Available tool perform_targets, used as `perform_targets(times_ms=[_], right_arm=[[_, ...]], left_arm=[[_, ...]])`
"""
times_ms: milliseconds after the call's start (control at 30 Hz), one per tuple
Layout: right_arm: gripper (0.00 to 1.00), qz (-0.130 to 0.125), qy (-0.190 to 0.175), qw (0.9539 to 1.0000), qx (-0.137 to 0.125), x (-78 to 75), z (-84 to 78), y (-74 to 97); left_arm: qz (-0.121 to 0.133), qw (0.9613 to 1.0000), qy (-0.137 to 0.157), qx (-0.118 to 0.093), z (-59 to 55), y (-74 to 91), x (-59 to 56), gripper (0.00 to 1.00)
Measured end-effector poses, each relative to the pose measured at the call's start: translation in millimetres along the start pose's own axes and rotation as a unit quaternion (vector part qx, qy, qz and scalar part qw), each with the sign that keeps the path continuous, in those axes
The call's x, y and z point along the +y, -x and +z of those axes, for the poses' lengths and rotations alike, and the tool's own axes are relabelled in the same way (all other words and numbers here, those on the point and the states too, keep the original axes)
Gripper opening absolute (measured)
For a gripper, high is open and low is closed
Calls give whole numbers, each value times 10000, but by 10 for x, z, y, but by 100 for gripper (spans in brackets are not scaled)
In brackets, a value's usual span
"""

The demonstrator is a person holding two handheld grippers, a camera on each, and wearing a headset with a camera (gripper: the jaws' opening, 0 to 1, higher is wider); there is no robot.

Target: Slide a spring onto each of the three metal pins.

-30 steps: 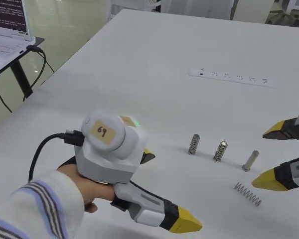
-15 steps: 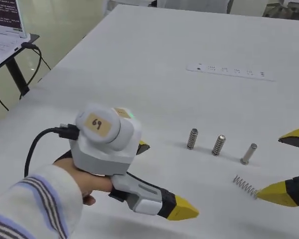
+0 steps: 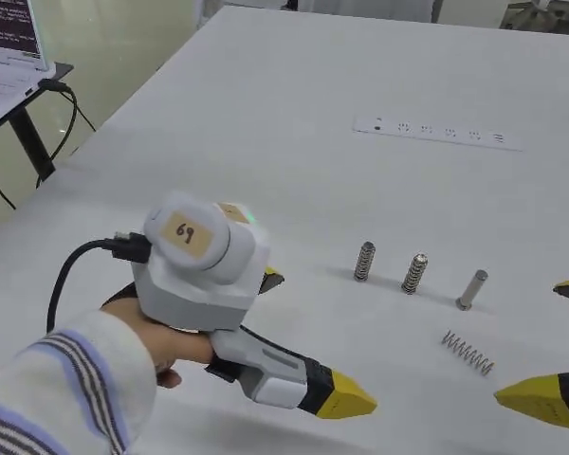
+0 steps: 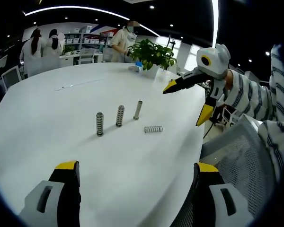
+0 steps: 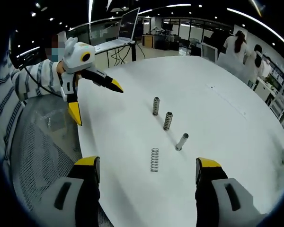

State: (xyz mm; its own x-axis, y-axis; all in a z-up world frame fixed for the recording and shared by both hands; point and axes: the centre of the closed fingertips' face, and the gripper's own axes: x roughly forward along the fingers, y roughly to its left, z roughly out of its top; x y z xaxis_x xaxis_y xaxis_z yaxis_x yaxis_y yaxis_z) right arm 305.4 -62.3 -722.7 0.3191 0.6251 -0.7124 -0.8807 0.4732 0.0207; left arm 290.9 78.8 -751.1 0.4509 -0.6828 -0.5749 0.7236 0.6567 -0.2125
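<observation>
Your bench (image 3: pixel 266 114) is a white top. A power strip (image 3: pixel 438 134) lies flat on it well beyond the work, and a laptop (image 3: pixel 5 38) sits off its left edge. In the left gripper view a plant (image 4: pixel 151 53) stands at the far rim, with people behind it.

Three pins stand upright in a short row. The left pin (image 3: pixel 364 262) and the middle pin (image 3: pixel 414 273) each wear a spring, and the bare pin (image 3: pixel 472 289) stands at the right end. The loose spring (image 3: pixel 468 352) lies flat on the bench near the bare pin, on your side of the row and not touching it.

You hold your left hand-held gripper (image 3: pixel 311 338) to the left of the pins, well apart from them, with a cable (image 3: pixel 76 275) running from its back. Its jaws are spread wide and grip nothing. Your right hand-held gripper (image 5: pixel 146 162) is also spread wide and empty. In its own view the loose spring lies ahead, in line with the gap between its jaws. It is nearer than the pins and touches neither jaw.
</observation>
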Motion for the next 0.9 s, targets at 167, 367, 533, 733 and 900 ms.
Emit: perform_targets(times_ms=[167,367,533,733,900], right_arm=[[90,67,-128,9995,-271,106,2,7],[93,100,-202,9994,-278,150,-69,-23],[96,42,-329,9990,-298,129,-117,-33],[98,-8,-520,9979,-396,92,-134,-17],[99,17,-797,9957,-473,90,-188,-7]], left_arm=[[10,10000,3,23,-4,-5,3,98],[52,10000,-9,75,-22,-12,27,98],[28,9997,-69,235,-112,-29,24,98],[-34,9995,-43,309,-182,-48,-5,97],[-119,9995,-88,271,-171,-51,-49,96]])
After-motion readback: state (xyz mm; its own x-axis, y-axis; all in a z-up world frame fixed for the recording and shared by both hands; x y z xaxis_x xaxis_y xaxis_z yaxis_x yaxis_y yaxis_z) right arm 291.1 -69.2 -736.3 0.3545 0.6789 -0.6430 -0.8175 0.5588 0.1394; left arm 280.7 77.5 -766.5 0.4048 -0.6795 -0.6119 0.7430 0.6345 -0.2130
